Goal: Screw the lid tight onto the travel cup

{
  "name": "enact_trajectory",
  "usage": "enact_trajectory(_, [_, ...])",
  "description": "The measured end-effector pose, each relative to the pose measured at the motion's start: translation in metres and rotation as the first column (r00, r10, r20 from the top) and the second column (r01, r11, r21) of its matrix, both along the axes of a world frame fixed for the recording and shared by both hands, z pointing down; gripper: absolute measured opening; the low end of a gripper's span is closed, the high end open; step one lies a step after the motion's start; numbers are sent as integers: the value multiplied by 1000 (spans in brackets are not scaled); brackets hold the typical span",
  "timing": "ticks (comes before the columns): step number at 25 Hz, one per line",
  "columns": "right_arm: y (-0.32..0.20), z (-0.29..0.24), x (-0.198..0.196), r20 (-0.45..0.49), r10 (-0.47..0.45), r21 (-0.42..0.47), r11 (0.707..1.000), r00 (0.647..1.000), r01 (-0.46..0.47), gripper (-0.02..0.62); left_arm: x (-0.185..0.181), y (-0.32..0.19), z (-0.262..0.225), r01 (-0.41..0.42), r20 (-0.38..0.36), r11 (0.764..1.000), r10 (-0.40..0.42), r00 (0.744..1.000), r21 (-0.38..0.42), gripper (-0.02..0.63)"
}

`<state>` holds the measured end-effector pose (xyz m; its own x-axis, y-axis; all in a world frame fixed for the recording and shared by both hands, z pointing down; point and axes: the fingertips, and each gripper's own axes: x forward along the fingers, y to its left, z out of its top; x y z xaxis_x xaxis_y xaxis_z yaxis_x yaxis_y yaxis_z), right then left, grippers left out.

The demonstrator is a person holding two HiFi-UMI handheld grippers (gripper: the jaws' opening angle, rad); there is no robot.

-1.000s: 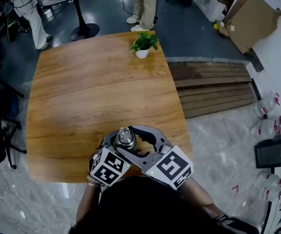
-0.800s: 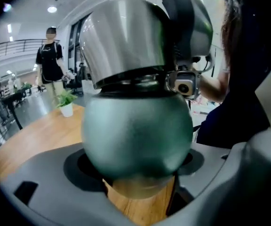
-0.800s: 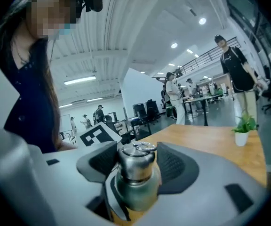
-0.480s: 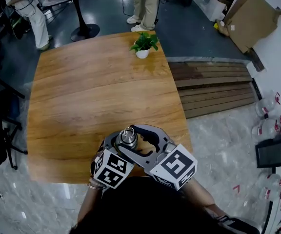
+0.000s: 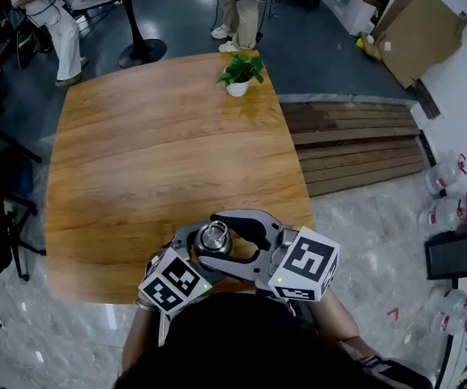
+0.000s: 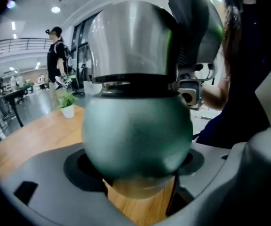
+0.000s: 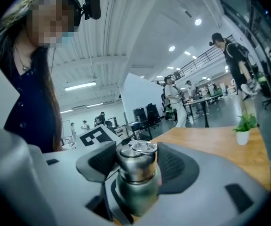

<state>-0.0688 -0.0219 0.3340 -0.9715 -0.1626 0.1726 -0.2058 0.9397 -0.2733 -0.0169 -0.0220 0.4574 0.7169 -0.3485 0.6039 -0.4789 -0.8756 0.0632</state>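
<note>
Looking at a small cup (image 6: 138,140) here: round, matte grey-green body, bulbous like a ball, with a dark band at the neck and a shiny steel lid (image 7: 136,161) on top. Also a thin ring (image 7: 142,147) lying flat on the lid's top face. Seems level on the neck, no obvious gap between the steel and the dark band.

Held upright over the near edge of the table (image 5: 152,152), right in front of the person, well apart from the plant (image 5: 238,74) at the far edge. Can't tell about contact between base and wood.

Left gripper (image 5: 194,248) clamped low on the cup, jaws tight against both sides of that round belly, with wood in view just underneath. Right gripper (image 7: 135,166) higher up and from the other side, ribbed pads pressed onto the lid left and right, so pinching the lid, not the body.

From the head view: both sets of jaws wrapped round the same spot and crossing each other, marker cubes tilted back toward the person
</note>
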Motion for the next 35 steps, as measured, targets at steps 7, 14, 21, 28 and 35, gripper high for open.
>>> enact_trajectory(7, [-23,2,-1,-16,241,28,970,970,-241,261,-18,-34,2,269,84,962,-272,959,48,400])
enact_trajectory(14, [-2,-4,6,4,8,10,1000,1000,-8,265,-11,-11,-2,67,36,998,-68,997,19,400])
enact_trajectory(21, [-24,3,7,-35,256,28,966,966,-255,258,-26,-33,3,313,125,949,-315,941,34,400])
enact_trajectory(28, [-11,-5,8,19,84,-32,996,996,-83,259,-12,-16,-9,145,9,989,-145,989,0,400])
enact_trajectory(35, [-9,-9,6,50,77,-36,997,996,-75,256,-5,-11,-11,93,6,996,-93,996,-9,400])
